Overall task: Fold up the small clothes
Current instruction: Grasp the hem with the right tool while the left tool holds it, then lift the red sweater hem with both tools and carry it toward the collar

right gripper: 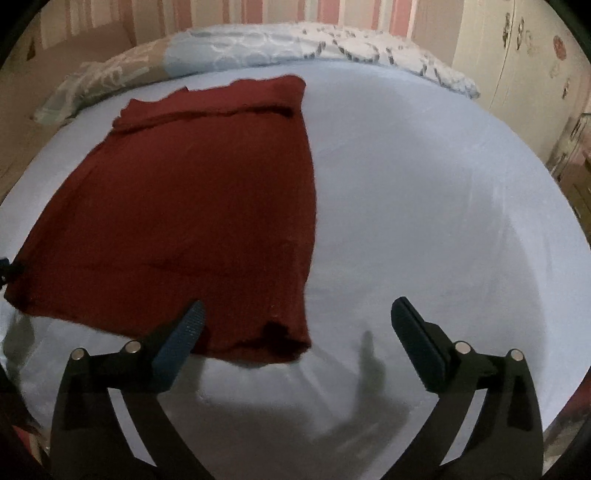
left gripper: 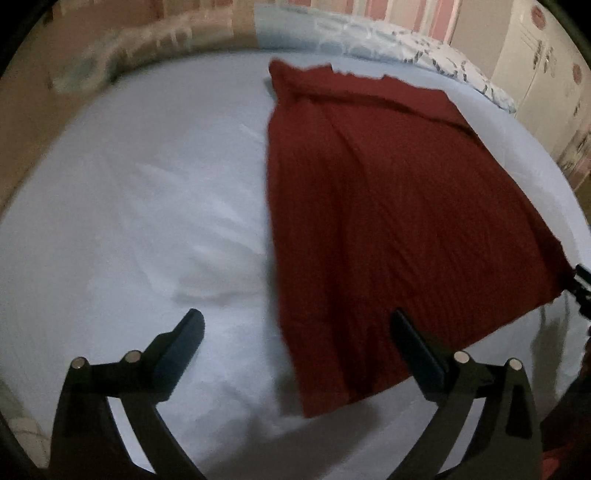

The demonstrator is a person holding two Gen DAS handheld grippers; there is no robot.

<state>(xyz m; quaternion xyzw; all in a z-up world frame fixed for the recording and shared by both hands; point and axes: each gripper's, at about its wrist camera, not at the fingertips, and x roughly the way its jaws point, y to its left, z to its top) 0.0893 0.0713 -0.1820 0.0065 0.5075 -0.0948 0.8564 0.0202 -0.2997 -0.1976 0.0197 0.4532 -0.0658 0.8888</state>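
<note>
My left gripper (left gripper: 297,325) and right gripper (right gripper: 297,314) gape wide, fingers empty, over the dark red knit garment (left gripper: 388,206) flat on the bed (left gripper: 129,206).

Dim room (striped wall (right gripper: 332,14))

Left gripper (left gripper: 297,325), right gripper (right gripper: 297,315); jaws wide

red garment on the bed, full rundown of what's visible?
The red garment is dark red with a ribbed, knit look, spread flat as a rough rectangle on the pale blue sheet. A folded band crosses its far end near the pillows; the near corner is slightly rumpled. Both the left gripper and right gripper stand open above its near edge, holding nothing.
</note>
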